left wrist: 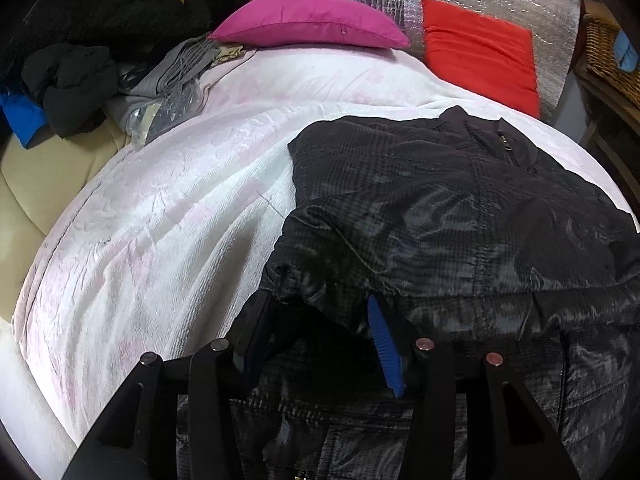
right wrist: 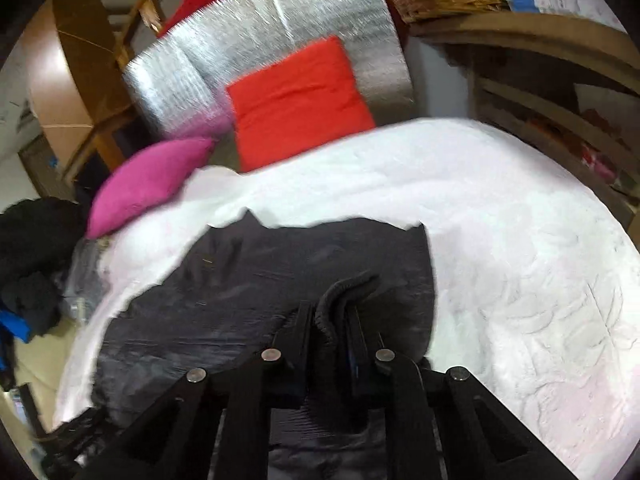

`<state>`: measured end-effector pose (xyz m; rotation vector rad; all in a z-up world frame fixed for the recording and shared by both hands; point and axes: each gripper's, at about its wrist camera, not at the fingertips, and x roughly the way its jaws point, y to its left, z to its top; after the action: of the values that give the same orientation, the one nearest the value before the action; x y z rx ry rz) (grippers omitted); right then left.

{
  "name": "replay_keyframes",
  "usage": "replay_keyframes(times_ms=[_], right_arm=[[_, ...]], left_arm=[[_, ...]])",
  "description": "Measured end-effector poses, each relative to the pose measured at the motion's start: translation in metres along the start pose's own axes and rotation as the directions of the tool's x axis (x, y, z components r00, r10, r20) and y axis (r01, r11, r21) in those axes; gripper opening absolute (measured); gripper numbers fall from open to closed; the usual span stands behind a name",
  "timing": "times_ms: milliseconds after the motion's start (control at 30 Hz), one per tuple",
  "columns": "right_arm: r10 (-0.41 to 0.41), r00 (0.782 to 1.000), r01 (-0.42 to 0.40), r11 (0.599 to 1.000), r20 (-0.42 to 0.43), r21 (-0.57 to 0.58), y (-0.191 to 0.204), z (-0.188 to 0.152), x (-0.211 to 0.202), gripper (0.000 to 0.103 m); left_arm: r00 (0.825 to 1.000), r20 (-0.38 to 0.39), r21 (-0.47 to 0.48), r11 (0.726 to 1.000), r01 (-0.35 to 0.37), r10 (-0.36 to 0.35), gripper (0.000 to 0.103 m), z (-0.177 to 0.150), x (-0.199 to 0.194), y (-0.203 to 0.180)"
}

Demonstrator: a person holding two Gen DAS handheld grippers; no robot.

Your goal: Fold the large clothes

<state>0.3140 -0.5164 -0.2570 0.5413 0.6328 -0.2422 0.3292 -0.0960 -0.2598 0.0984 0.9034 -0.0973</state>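
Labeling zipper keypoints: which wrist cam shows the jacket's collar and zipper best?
Left wrist. The black jacket lies sharp there, with its collar and zipper pull visible at the far end. The right wrist view is motion-blurred: the jacket is a dark shape, collar and zipper not discernible, only a ribbed edge in the right gripper.

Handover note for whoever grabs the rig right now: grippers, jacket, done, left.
Left gripper: jaws apart, a bunched edge of the black jacket between them; whether it grips, I cannot tell.
Right gripper: shut on a ribbed edge of the jacket, probably a cuff.
Jacket lies on the white blanket, collar toward the pink pillow and red cushion.
Done: one side seems drawn in over the body.
Left: lay down the held parts, finish the fold, smooth it.
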Motion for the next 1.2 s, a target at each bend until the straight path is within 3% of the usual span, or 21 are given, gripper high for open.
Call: replay_keyframes(times_ms=[167,500,567,700,800,867,900,933,1033,1200], right_arm=[[-0.035,0.991,0.037,0.999,-0.133,0.016,-0.022,-0.011,0.036,0.015],[0.047,0.981,-0.031,0.996,-0.188,0.086,-0.034,-0.014,0.026,0.025],[0.078,0.979,-0.058,0.993,-0.191,0.104,-0.034,-0.016,0.022,0.030],[0.152,0.970,-0.129,0.983,-0.188,0.129,-0.036,-0.020,0.013,0.061],[0.162,0.970,-0.145,0.984,-0.178,0.105,-0.032,-0.022,0.010,0.060],[0.133,0.975,-0.120,0.990,-0.178,0.080,-0.028,-0.023,0.011,0.048],[0.110,0.977,-0.099,0.993,-0.181,0.069,-0.027,-0.023,0.012,0.034],[0.081,0.978,-0.071,0.996,-0.191,0.058,-0.027,-0.024,0.015,0.032],[0.074,0.978,-0.064,0.996,-0.193,0.059,-0.030,-0.025,0.017,0.029],[0.044,0.980,-0.041,0.999,-0.192,0.016,-0.025,-0.026,0.018,0.029]], left_arm=[[1.000,0.015,0.022,1.000,0.000,0.000,0.050,-0.002,-0.003,-0.004],[1.000,0.018,0.040,0.999,-0.015,0.014,0.050,-0.005,-0.004,-0.011],[1.000,0.019,0.039,0.999,-0.015,0.014,0.050,-0.004,-0.004,-0.011],[1.000,0.024,0.038,0.999,-0.011,0.010,0.050,-0.004,-0.006,-0.014],[0.999,0.035,0.042,0.999,0.013,-0.015,0.050,-0.002,-0.011,-0.016],[0.998,0.033,0.037,0.998,0.056,-0.058,0.050,0.001,-0.013,-0.014],[0.995,0.022,0.027,0.995,0.101,-0.101,0.051,0.003,-0.013,-0.011],[0.988,0.006,0.011,0.988,0.154,-0.154,0.051,0.006,-0.014,-0.007],[0.953,-0.030,-0.074,0.951,0.300,-0.302,0.061,0.014,-0.014,0.015],[0.948,-0.025,-0.193,0.931,0.308,-0.319,0.062,0.021,-0.011,0.053]])
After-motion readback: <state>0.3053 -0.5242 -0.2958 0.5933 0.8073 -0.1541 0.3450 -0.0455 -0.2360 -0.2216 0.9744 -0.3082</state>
